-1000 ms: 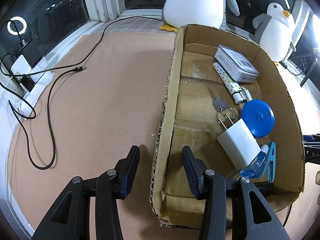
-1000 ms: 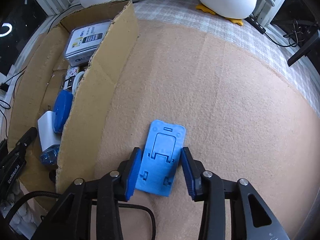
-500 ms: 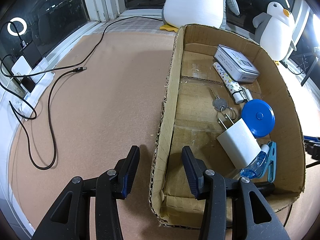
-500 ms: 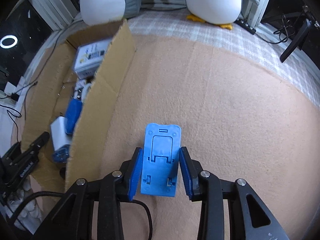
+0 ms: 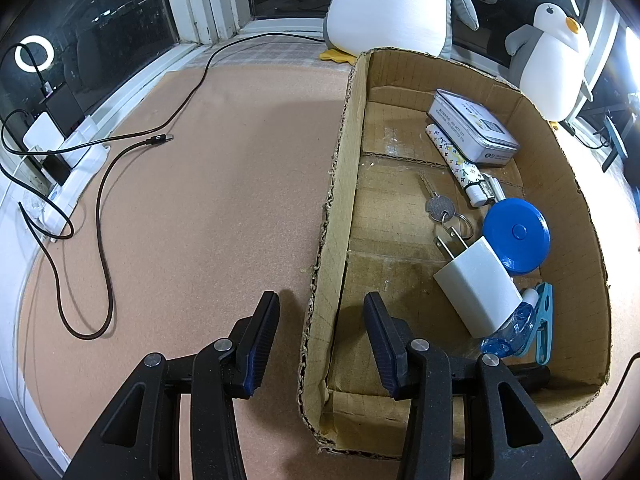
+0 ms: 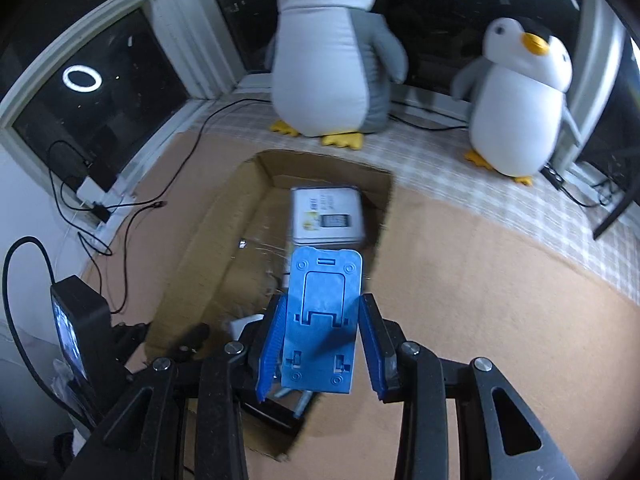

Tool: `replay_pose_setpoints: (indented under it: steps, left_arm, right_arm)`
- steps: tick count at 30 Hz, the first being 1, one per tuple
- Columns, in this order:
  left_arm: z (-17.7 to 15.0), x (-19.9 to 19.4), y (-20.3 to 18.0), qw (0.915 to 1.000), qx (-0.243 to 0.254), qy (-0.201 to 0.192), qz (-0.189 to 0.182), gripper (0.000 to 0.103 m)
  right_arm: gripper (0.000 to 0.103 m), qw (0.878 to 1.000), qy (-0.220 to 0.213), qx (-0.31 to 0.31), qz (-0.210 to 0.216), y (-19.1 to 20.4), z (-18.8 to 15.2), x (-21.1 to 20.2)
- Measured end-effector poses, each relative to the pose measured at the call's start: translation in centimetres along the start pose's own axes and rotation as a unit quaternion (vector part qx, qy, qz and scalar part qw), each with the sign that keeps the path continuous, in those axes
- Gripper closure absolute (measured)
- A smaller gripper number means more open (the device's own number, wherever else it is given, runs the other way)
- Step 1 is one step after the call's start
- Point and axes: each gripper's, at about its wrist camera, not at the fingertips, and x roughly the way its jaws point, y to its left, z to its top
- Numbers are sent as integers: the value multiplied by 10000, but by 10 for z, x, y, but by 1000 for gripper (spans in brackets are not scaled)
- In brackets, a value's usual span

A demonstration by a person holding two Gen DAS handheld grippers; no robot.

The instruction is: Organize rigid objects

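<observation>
Right gripper (image 6: 320, 344): black frame with ribbed blue pads; the jaws pinch a blue phone stand by its two long edges.
Blue phone stand (image 6: 322, 316): flat moulded plastic plate with rounded corners, a slot at its top and a hinged tab cut into its face; it is held in the air, tilted, above the open cardboard box, and its lower edge is partly masked by the pads.
Left gripper (image 5: 320, 336): same black frame and blue ribbed pads; the jaws stand spread on either side of the box's left wall, one finger outside and one inside, and whether the pads touch the wall cannot be told.
Cardboard box (image 5: 340, 184): shallow corrugated tray with ragged torn rims, lying on a pinkish-brown felt-like mat (image 5: 200, 200).
Box contents: a grey metal tin (image 5: 472, 132) with a printed lid, a patterned white tube (image 5: 456, 164), a key on a ring (image 5: 440, 206), a round blue tape measure (image 5: 516, 234), a white wall charger (image 5: 476, 284) with two prongs, and a teal clip (image 5: 544, 328).
Hard to make out: a clear blue item (image 5: 508, 332) beneath the charger; a black object at the near wall, cut off by the left gripper.
Backdrop: two plush penguins (image 6: 332, 56) on a checked cloth, dark windows, loose black cables (image 5: 104, 184).
Blur: the right wrist view is smeared, so the tin's print is unreadable.
</observation>
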Motion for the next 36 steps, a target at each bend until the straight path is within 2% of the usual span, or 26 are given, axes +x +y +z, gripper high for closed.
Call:
replay_pose_setpoints:
  steps: [7, 14, 15, 17, 18, 29, 36]
  left_arm:
    - [0, 0, 0, 10000, 2, -1, 1, 56]
    - [0, 0, 0, 10000, -1, 2, 2, 56]
    - [0, 0, 0, 10000, 4, 1, 3, 56]
    - [0, 0, 0, 10000, 12, 0, 10, 56]
    - [0, 0, 0, 10000, 13, 0, 12, 56]
    - [1, -3, -2, 10000, 36, 19, 87, 56]
    - [7, -24, -2, 9995, 71, -248, 170, 56]
  right_arm:
    - [70, 9994, 153, -287, 77, 30, 8, 27]
    - [69, 9991, 257, -305, 105, 33, 9, 39]
    - [68, 9993, 219, -304, 89, 32, 9, 39]
    - [56, 9992, 221, -295, 142, 31, 9, 38]
    - [55, 9992, 220, -293, 177, 31, 9, 37]
    - [55, 9995, 34, -280, 165, 20, -6, 3]
    - [54, 9997, -165, -49, 143, -3, -28, -33]
